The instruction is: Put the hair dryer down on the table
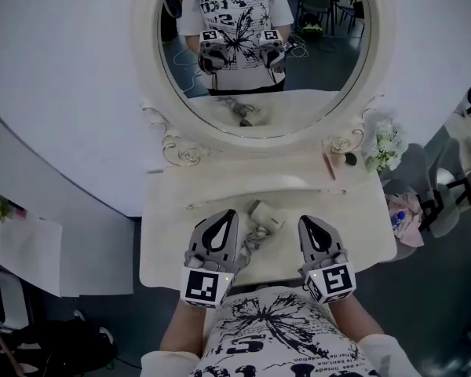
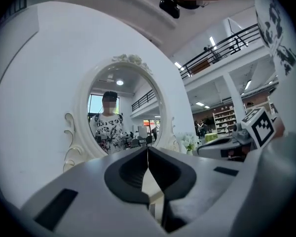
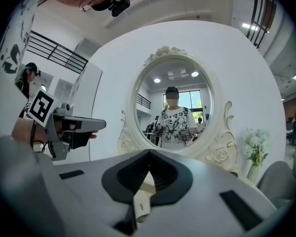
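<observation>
The hair dryer (image 1: 264, 215) lies on its side on the white desk (image 1: 173, 210), near the front edge and between the two grippers, with its cord trailing toward the near side. Neither gripper touches it. The left tongs (image 1: 231, 214) hover just left of it, closed tip to tip. The left gripper view shows the dark pads meeting in a thin line with nothing between them. The right tongs (image 1: 304, 221) sit just right of the dryer, and they are closed and empty as well. In the right gripper view the tips are together, and a white piece shows through the gap below them. That piece is probably part of the dryer on the desk beyond, and it is not pinched. Farther back stand the oval mirror (image 1: 259, 53) in its scrolled frame and a bunch of pale flowers (image 1: 386, 146) at the far right, both well apart from the dryer. Judging by this, the put-down itself looks finished, because the dryer rests fully on the desk and seems stable. All that is left is to draw both grippers back toward the near edge. They should be lifted a little first, so that the left one does not catch the cord and drag the dryer along with it.
</observation>
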Demonstrator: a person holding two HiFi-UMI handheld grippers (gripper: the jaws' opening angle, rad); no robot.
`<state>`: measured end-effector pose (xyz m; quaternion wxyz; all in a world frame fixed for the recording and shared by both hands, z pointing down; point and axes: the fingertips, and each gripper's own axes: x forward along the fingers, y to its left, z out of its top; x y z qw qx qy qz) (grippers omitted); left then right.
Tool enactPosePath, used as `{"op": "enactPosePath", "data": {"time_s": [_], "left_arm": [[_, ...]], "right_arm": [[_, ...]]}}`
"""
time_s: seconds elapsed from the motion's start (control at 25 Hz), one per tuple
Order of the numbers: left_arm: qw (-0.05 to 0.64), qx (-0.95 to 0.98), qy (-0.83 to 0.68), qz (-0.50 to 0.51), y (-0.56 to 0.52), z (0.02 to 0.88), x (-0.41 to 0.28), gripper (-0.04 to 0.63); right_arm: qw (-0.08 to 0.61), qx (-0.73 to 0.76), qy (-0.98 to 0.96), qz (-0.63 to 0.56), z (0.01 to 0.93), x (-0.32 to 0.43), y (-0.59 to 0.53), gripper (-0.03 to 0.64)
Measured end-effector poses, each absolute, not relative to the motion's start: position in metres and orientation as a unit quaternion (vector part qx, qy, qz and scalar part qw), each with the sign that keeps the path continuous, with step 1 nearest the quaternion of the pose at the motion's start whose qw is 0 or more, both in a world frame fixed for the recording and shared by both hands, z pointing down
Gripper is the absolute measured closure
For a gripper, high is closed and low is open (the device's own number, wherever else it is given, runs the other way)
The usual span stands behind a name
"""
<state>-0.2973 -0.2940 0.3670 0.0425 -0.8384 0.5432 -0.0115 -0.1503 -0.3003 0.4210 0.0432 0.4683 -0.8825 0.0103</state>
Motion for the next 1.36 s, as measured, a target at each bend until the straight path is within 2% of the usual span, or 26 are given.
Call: {"op": "enactPosePath", "data": {"time_s": [1.36], "left_arm": [[0.013,-0.835,0.548,-0.05,-0.284,0.388,-0.304,0.574]], "right_arm": [[0.044,0.429,-0.902,0.005,0.414,-0.168,-0.292,0.598]]}}
